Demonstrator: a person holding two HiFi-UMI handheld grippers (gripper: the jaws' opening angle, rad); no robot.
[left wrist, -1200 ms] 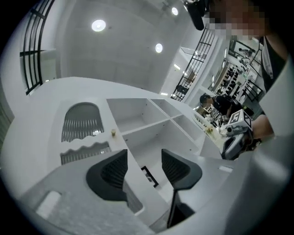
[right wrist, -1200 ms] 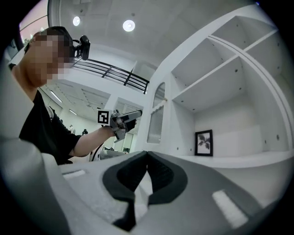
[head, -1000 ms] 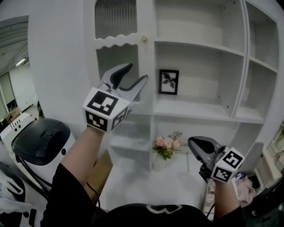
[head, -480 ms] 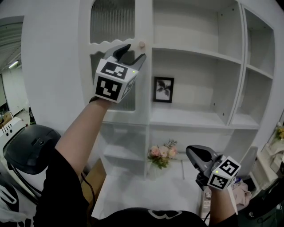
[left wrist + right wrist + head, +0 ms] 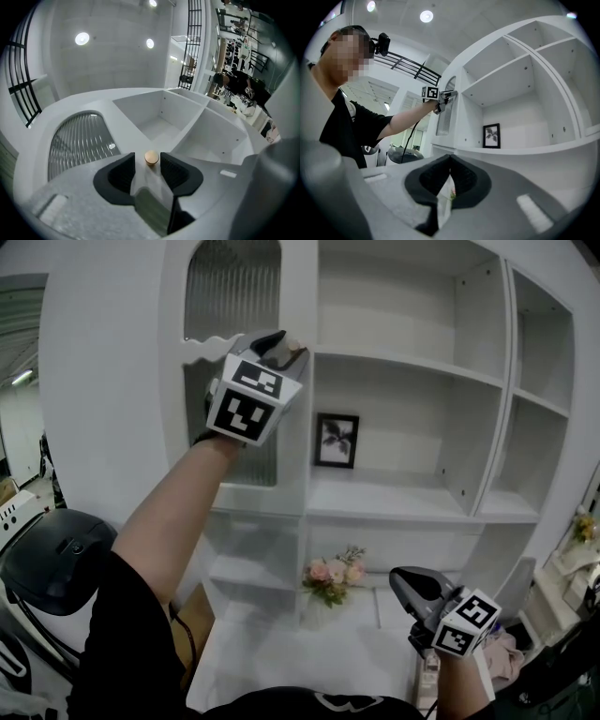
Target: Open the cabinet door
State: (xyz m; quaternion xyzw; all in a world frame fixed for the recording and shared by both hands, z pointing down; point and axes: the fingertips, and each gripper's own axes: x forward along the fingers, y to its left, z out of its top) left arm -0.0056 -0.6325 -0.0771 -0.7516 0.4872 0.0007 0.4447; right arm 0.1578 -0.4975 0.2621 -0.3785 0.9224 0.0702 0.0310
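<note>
Since pulling needs the knob (image 5: 151, 157), the jaws of the left gripper (image 5: 281, 347) have just been closing round it, not yet gripping. The right gripper (image 5: 449, 159) idles low, jaws together, empty.

The left tongs (image 5: 286, 345) rose from in front of the lower ribbed pane of the cabinet door (image 5: 298, 296) and reached farther in, up to its round knob (image 5: 151, 158). Their jaws had just been closing around the knob, which sat between them, not yet clamped.
</note>
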